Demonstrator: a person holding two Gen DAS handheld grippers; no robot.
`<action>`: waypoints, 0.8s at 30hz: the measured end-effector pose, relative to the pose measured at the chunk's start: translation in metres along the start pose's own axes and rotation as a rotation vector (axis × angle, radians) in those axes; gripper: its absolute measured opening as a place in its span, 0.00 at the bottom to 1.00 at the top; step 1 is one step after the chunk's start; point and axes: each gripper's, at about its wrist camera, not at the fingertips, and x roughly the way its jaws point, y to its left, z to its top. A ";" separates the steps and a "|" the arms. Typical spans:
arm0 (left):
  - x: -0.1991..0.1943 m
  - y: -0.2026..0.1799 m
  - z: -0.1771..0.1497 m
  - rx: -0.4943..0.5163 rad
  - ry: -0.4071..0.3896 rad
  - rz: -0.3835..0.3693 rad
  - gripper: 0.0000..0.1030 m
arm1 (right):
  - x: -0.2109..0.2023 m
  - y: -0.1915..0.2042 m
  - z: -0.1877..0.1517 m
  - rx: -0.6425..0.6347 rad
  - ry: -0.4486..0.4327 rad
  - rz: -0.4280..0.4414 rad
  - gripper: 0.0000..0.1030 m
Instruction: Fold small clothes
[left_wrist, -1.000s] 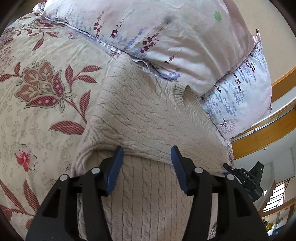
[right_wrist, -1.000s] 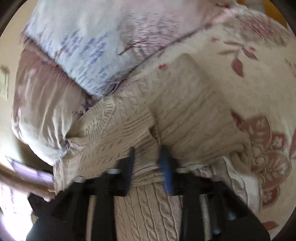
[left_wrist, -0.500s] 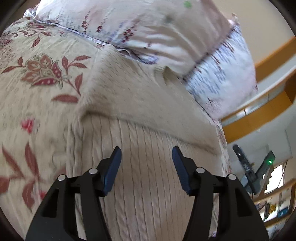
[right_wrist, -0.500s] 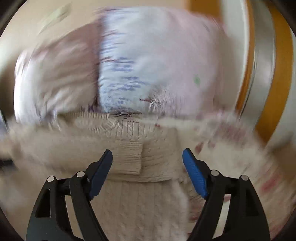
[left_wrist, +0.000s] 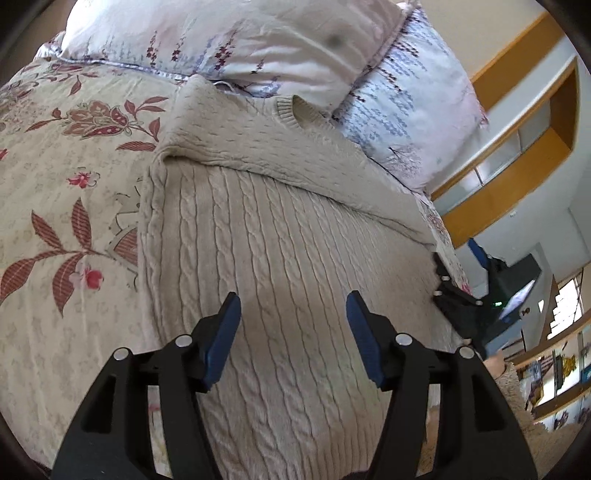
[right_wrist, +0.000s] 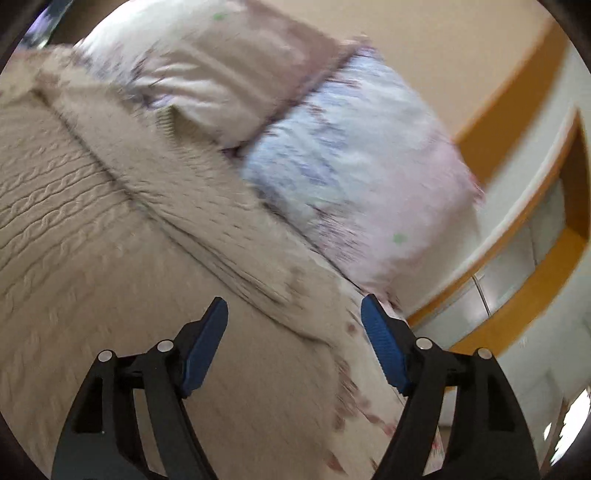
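Left wrist view: left gripper (left_wrist: 293, 325) hovers empty, jaws half apart and just opened further, over the sweater (left_wrist: 280, 236) lying ahead on the bed (left_wrist: 55, 155).

Right wrist view: right gripper (right_wrist: 294, 334) is wide, empty, jaws easing closed; sweater ahead-left.

Fold appears laid; next, regrasp an edge.

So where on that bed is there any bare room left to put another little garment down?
The widest free patch is the flowered bedspread, beside the knitted sweater on its open side, below the pillows. On the other side only a thin strip of bedspread remains before the bed's edge. The head end is crowded: the sweater's collar lies right against the pillows.
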 end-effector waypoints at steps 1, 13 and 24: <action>-0.002 0.000 -0.003 0.009 -0.001 -0.004 0.58 | -0.005 -0.009 -0.006 0.020 0.002 -0.022 0.74; -0.037 0.004 -0.049 0.081 -0.039 0.047 0.61 | -0.060 -0.107 -0.116 0.604 0.252 0.416 0.90; -0.070 0.019 -0.095 -0.001 -0.081 -0.004 0.58 | -0.052 -0.096 -0.154 0.884 0.346 0.705 0.47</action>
